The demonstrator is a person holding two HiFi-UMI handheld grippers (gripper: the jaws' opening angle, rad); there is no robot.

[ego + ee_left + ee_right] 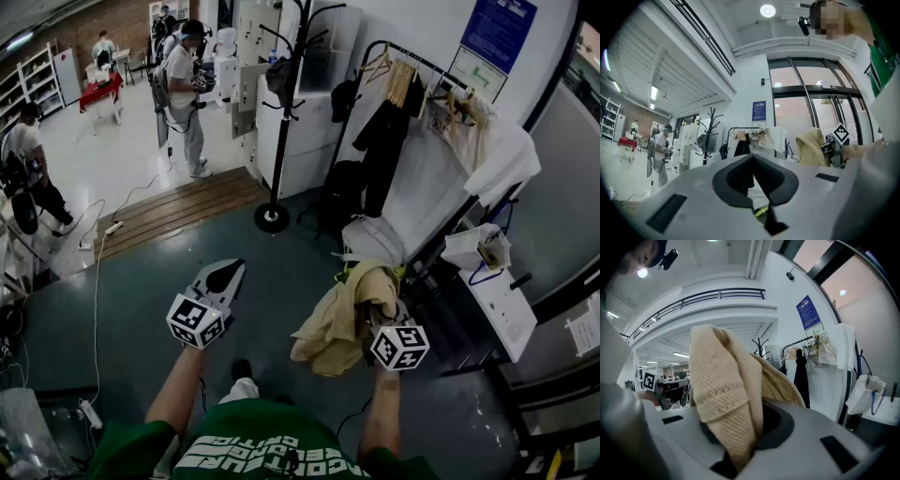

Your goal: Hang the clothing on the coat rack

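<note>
I judge this to be the carry step: the garment is picked up, nothing is on a hook yet, and I am standing well short of the black coat rack (284,122), which rises from its round base on the floor ahead and a little to the left. A garment rail (412,58) with hangers and dark clothes stands along the wall to the right, but the hooked pole is my target. Next, I reckon I need to step closer, lift the right arm high, and drape a fold or the neckline over one of the upturned hooks before letting go. The hooks look thin, so a loose bunch could slide off.

The beige knit sweater (339,314) hangs in a bundle from the right side, off the floor, just in front of my body.

The right tool (745,430) is clamped on that sweater, with a thick ribbed fold wedged between its pads and spilling over the top. My right forearm (380,412) is stretched forward at waist height.

The left tool (223,279) has its jaws together with nothing in them, held forward and level beside the sweater, apart from it.
</note>
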